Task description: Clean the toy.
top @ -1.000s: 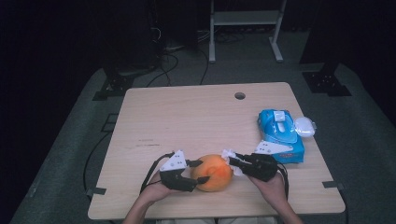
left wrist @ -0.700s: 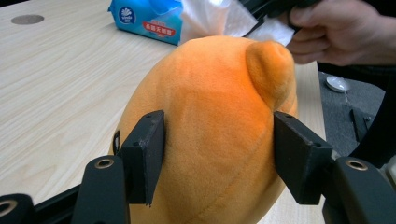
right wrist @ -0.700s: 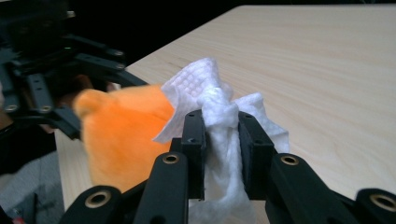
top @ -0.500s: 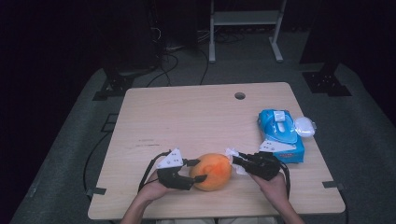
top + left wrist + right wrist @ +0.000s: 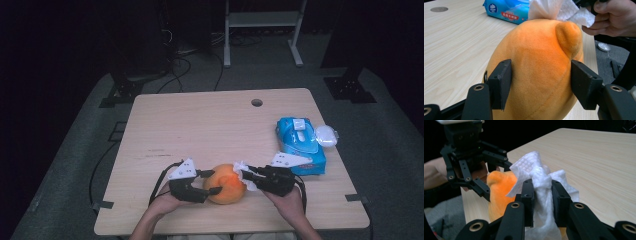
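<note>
An orange plush toy point(image 5: 227, 184) sits near the table's front edge, and my left gripper point(image 5: 215, 182) is shut on it from the left. In the left gripper view both black pads point(image 5: 501, 80) press into the sides of the toy point(image 5: 539, 62). My right gripper point(image 5: 245, 176) comes in from the right, shut on a crumpled white wipe point(image 5: 244, 170). In the right gripper view the wipe point(image 5: 541, 175) is pinched between the jaws of that gripper point(image 5: 542, 192) and rests against the top of the toy point(image 5: 499, 187).
A blue pack of wet wipes point(image 5: 300, 142) lies at the right side of the wooden table point(image 5: 200, 125), with a white lid-like piece point(image 5: 326, 135) beside it. A round cable hole point(image 5: 257, 102) is at the back. Dark floor surrounds the table.
The right gripper with the wipe has shifted slightly over the plush toy's top. The toy has nudged a little to the left. The left gripper stays in place.
</note>
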{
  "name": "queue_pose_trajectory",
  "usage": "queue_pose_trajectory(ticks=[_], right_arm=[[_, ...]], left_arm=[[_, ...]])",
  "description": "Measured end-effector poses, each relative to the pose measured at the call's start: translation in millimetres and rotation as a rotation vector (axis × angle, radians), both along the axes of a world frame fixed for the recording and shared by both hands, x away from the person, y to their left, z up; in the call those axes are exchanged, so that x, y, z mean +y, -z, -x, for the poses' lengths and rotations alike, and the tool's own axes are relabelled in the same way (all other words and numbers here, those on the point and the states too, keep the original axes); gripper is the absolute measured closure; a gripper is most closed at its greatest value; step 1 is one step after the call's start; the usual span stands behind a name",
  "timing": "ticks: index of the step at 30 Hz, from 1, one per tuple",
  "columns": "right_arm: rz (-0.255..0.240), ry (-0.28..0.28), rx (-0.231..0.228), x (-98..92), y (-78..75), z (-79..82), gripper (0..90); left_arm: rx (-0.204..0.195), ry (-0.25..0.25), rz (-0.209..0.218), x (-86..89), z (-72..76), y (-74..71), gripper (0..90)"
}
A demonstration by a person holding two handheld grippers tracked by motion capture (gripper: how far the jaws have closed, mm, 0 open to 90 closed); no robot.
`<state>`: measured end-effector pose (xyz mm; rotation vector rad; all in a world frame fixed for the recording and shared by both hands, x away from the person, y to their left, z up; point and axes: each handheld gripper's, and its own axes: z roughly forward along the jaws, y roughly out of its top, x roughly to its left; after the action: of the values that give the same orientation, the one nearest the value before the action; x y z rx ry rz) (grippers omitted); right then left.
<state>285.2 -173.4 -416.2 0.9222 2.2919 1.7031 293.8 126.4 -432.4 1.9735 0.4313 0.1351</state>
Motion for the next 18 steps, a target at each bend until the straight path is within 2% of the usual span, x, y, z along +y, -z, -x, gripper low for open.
queue_pose_trajectory(ticks=[2,5,6,9,10,11,13,15,18], right_arm=[[0.001,0.010,0.014,-2.0,4.1,-2.5,74.0],[0.011,0.054,0.033,-9.0,11.7,-8.4,74.0],[0.005,0.066,0.044,-11.4,12.7,-10.0,74.0],[0.006,0.072,0.043,-12.3,12.1,-11.5,74.0],[0.004,0.067,0.044,-11.0,10.8,-10.9,74.0],[0.002,0.063,0.038,-9.2,8.9,-9.5,74.0],[-0.001,0.051,0.016,-5.2,2.9,-4.6,74.1],[-0.032,0.019,-0.007,-1.4,-5.4,1.3,74.1],[-0.003,0.006,-0.058,5.9,-13.1,7.9,74.0]], left_arm=[[0.003,0.001,0.012,-1.3,0.9,-1.5,35.7],[-0.029,0.007,0.002,-5.3,3.6,-3.9,24.4],[-0.026,0.004,0.001,-6.7,3.5,-2.5,19.5],[-0.043,-0.026,-0.066,-10.9,1.3,4.6,14.6],[-0.038,-0.026,-0.065,-11.8,0.4,6.9,14.6],[-0.041,-0.034,-0.061,-12.4,0.3,7.7,15.9],[-0.050,-0.041,-0.062,-12.4,0.9,5.8,25.0],[-0.068,-0.051,-0.057,-13.0,3.0,2.5,35.0],[-0.076,-0.047,-0.054,-14.5,5.7,-2.6,41.2]])
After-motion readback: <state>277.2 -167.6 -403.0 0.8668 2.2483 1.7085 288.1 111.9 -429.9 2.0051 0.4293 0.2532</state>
